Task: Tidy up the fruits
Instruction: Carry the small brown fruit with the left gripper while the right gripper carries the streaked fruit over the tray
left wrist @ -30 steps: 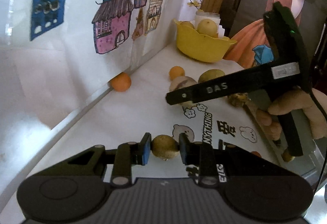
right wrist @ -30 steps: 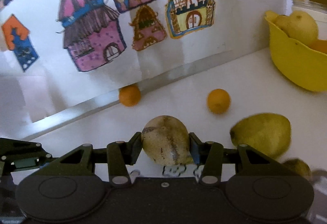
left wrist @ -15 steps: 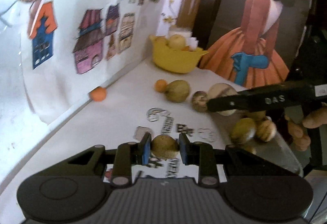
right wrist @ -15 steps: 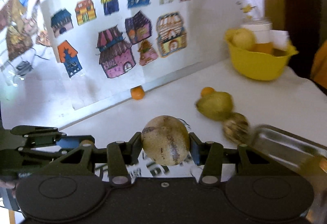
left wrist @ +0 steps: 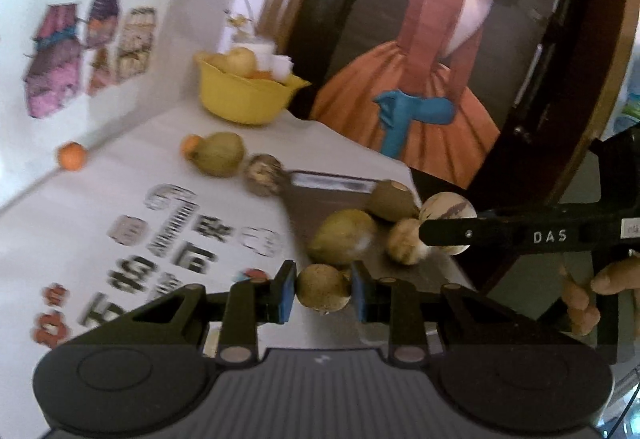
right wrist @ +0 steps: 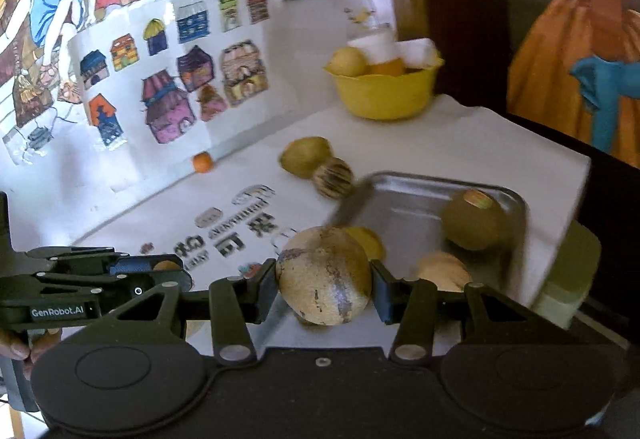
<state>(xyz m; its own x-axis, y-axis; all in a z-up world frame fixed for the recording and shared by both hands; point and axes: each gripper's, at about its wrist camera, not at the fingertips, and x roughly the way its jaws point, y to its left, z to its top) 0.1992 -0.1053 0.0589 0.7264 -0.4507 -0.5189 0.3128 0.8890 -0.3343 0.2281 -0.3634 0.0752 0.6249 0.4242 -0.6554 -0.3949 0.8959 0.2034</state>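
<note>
My left gripper is shut on a small brown fruit, held above the near edge of the metal tray. My right gripper is shut on a large pale mottled fruit, held over the tray; that fruit also shows in the left wrist view. The tray holds a green fruit, a pale fruit and a yellow fruit. The left gripper also shows at the left edge of the right wrist view.
A yellow bowl with fruit stands at the back corner. A green fruit, a striped brown fruit and a small orange lie on the white table. A second orange lies behind the green fruit. Illustrated posters cover the wall.
Both grippers have pulled back and swung right towards the tray, each still holding its fruit. The tray and the fruits in it have come into fuller view.
</note>
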